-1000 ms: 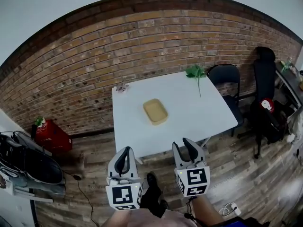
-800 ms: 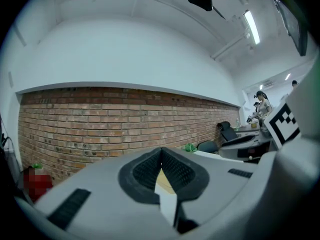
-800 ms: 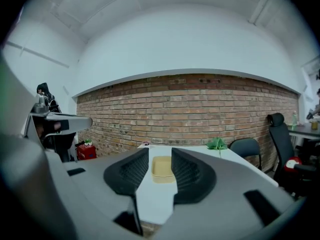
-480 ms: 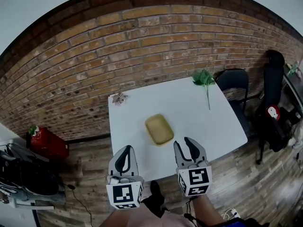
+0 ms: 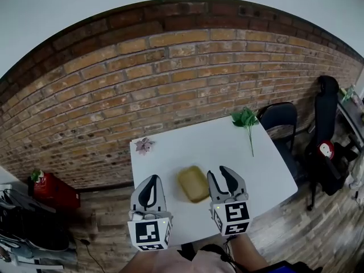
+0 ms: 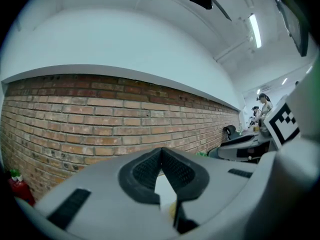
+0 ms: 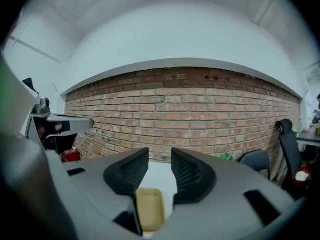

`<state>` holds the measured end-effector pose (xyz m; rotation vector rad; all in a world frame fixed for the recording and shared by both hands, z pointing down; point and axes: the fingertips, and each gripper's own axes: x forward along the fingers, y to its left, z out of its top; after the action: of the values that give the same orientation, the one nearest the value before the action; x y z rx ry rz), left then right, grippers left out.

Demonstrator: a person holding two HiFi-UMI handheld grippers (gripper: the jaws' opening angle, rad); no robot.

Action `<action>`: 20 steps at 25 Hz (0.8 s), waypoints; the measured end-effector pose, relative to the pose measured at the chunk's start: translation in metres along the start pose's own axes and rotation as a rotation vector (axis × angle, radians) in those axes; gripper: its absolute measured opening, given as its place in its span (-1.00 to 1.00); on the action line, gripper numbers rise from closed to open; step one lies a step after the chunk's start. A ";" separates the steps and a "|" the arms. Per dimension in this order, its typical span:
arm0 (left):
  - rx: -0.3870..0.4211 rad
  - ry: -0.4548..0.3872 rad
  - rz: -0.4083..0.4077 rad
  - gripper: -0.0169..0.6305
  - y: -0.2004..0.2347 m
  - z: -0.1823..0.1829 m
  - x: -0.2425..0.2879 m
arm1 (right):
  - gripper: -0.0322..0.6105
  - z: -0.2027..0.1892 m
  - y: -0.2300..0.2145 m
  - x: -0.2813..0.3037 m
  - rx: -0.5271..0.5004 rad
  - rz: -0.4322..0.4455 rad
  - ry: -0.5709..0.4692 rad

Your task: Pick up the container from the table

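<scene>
- The container point(image 5: 193, 183) — shallow, tan — sits lower centre on the desk point(image 5: 187, 147).
- Jaws: right gripper point(image 5: 219, 178) spread, empty; left gripper point(image 5: 151, 182) pressed together.
- Likely light, stiff (perhaps slick): pinch its rim.

Mustard-tan container point(image 5: 193, 183), plain. White surface point(image 5: 170, 155). Red-brown brick wall point(image 5: 170, 73), pale mortar grid. Green sprig point(image 5: 245, 118), 1 o'clock from container; red box point(image 5: 54, 192), 9 o'clock. Grey left gripper point(image 5: 150, 178), right gripper point(image 5: 218, 172): black jaws, black-and-white square markers.

On white square table point(image 5: 187, 147): tan rectangular container point(image 5: 193, 183) near front edge; green leafy sprig point(image 5: 245, 118) at its 1 o'clock, pink flower point(image 5: 143, 145) at 11 o'clock.
</scene>
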<state>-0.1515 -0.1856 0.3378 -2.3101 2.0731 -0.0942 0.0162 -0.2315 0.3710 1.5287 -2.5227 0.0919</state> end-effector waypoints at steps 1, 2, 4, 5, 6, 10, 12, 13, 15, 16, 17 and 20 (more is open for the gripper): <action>0.000 -0.009 -0.001 -0.92 0.001 0.004 0.003 | -0.45 0.005 -0.001 0.002 -0.005 -0.002 -0.006; 0.001 -0.017 -0.002 -0.92 0.002 0.007 0.005 | -0.45 0.008 -0.002 0.004 -0.010 -0.004 -0.011; 0.002 -0.026 0.000 -0.92 0.004 0.010 0.009 | -0.45 0.011 -0.004 0.008 -0.016 -0.007 -0.014; 0.002 -0.027 0.003 -0.92 0.005 0.010 0.011 | -0.45 0.012 -0.005 0.010 -0.017 -0.008 -0.014; 0.001 -0.027 0.007 -0.92 0.007 0.009 0.013 | -0.45 0.012 -0.007 0.013 -0.019 -0.008 -0.014; -0.008 -0.013 0.022 -0.92 0.009 0.002 0.023 | -0.45 0.011 -0.012 0.025 -0.024 0.006 -0.006; -0.014 0.007 0.027 -0.92 0.009 -0.005 0.028 | -0.45 0.006 -0.013 0.031 -0.024 0.017 0.011; -0.018 0.016 0.030 -0.92 0.009 -0.007 0.030 | -0.45 0.003 -0.014 0.034 -0.024 0.024 0.022; -0.026 0.031 0.039 -0.92 0.010 -0.012 0.036 | -0.45 -0.002 -0.016 0.042 -0.024 0.038 0.042; -0.031 0.040 0.045 -0.92 0.011 -0.015 0.039 | -0.45 -0.005 -0.016 0.045 -0.024 0.046 0.054; -0.037 0.048 0.051 -0.92 0.012 -0.018 0.041 | -0.45 -0.009 -0.017 0.048 -0.023 0.053 0.067; -0.055 0.078 0.066 -0.92 0.011 -0.032 0.047 | -0.45 -0.025 -0.019 0.057 -0.024 0.077 0.109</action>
<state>-0.1594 -0.2332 0.3698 -2.3017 2.2144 -0.1282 0.0107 -0.2862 0.4056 1.3786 -2.4876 0.1509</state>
